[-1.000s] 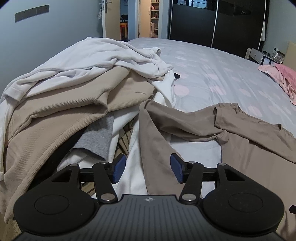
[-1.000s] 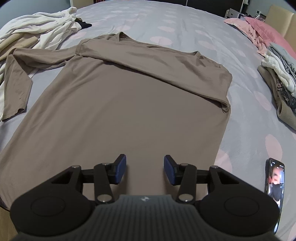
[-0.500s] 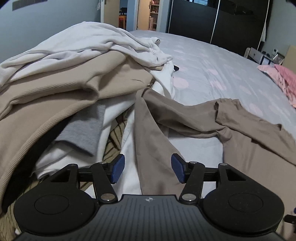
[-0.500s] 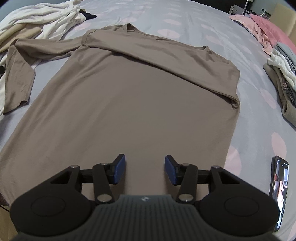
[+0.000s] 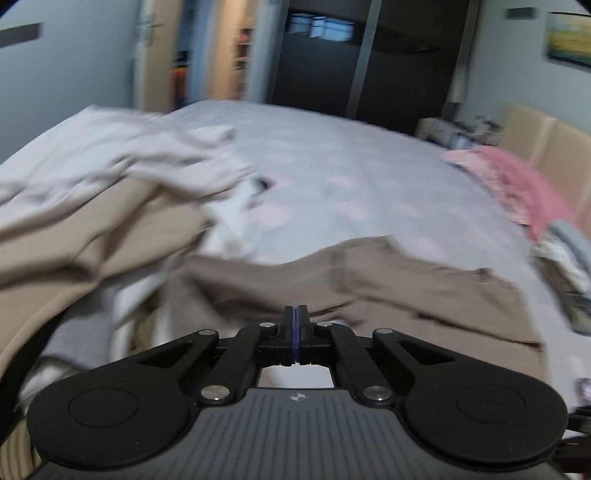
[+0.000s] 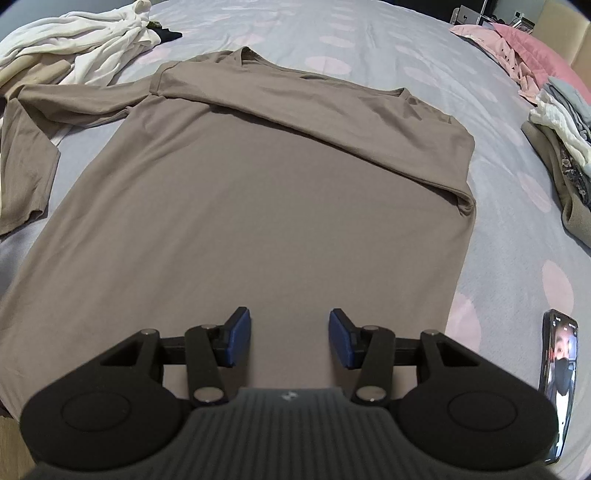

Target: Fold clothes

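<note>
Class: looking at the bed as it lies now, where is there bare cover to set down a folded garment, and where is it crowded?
Bare bed cover lies beyond the brown shirt collar, and a strip runs between the shirt's side and the phone. It is crowded at the unfolded heap and the stack of folded clothes.

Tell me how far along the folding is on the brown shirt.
Done: the brown long-sleeved shirt lies flat on the bed, one sleeve folded across its chest. In hand: the left hand-held gripper is shut, the blurred view hiding any hold; the right hand-held gripper hovers open. Left: the other sleeve, body folds, the unfolded pile.
</note>
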Tool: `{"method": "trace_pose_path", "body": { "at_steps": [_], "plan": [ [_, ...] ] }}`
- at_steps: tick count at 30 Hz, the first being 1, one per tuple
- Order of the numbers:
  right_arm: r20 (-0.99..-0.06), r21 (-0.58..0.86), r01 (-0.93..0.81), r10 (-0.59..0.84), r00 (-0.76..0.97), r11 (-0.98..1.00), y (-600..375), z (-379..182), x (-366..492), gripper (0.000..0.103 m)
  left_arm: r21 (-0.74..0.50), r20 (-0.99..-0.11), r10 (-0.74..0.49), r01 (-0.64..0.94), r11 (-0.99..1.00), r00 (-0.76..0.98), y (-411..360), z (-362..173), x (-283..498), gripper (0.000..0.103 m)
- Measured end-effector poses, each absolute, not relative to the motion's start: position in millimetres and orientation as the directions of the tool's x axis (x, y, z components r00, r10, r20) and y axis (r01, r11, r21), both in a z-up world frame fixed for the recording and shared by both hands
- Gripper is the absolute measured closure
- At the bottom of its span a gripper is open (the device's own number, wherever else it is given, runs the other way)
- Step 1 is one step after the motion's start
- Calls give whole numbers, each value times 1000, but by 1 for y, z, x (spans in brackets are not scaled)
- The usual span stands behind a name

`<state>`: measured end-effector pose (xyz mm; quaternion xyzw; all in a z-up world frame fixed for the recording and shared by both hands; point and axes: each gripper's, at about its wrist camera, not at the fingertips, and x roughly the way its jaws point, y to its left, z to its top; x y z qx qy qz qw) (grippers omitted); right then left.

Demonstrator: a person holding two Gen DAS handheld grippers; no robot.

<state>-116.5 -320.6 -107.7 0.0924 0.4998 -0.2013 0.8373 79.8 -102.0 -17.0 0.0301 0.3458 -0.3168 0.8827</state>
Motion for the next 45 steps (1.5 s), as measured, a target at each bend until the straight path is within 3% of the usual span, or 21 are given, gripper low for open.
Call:
{"method": "trace_pose_path", "body": {
  "at_steps": [6, 10, 12, 14, 17, 23, 29, 35, 39, 41, 45],
  "plan": [
    [-858, 1, 450, -230, 459, 893, -327, -98, -122, 52, -159, -616, -660, 753, 638, 429, -158, 24, 51, 103],
    [-847, 33, 464, -222, 484, 885, -332, -93, -126, 52, -123, -634, -656, 784, 608, 410, -184, 27, 39, 103],
    [-847, 31, 476, -230, 480, 879, -335, -93, -129, 52, -135, -644, -640, 762, 634, 418, -185, 20, 41, 101],
    [-849, 35, 485, -230, 475, 874, -337, -94, -130, 51, -148, -659, -617, 730, 667, 430, -179, 10, 49, 86],
    [-853, 29, 500, -239, 464, 865, -341, -97, -131, 48, -151, -692, -561, 670, 727, 453, -163, -8, 57, 79],
    [-865, 9, 527, -258, 431, 850, -347, -103, -128, 48, -134, -776, -416, 521, 843, 474, -119, -43, 81, 77],
    [-867, 12, 505, -243, 436, 863, -340, -104, -119, 48, -139, -830, -347, 440, 887, 437, -92, -74, 95, 74],
    [-868, -6, 465, -235, 438, 885, -328, -106, -113, 48, -124, -873, -284, 383, 915, 397, -80, -94, 97, 74],
    [-867, -9, 459, -235, 439, 888, -326, -106, -111, 48, -196, -892, -309, 334, 922, 329, -74, -109, 104, 75],
    [-867, -10, 456, -235, 439, 890, -325, -106, -110, 48, -207, -909, -295, 293, 933, 295, -70, -120, 107, 87],
    [-860, -11, 446, -236, 453, 895, -322, -102, -110, 48, -227, -908, -288, 220, 949, 303, -58, -120, 107, 92]
  ]
}}
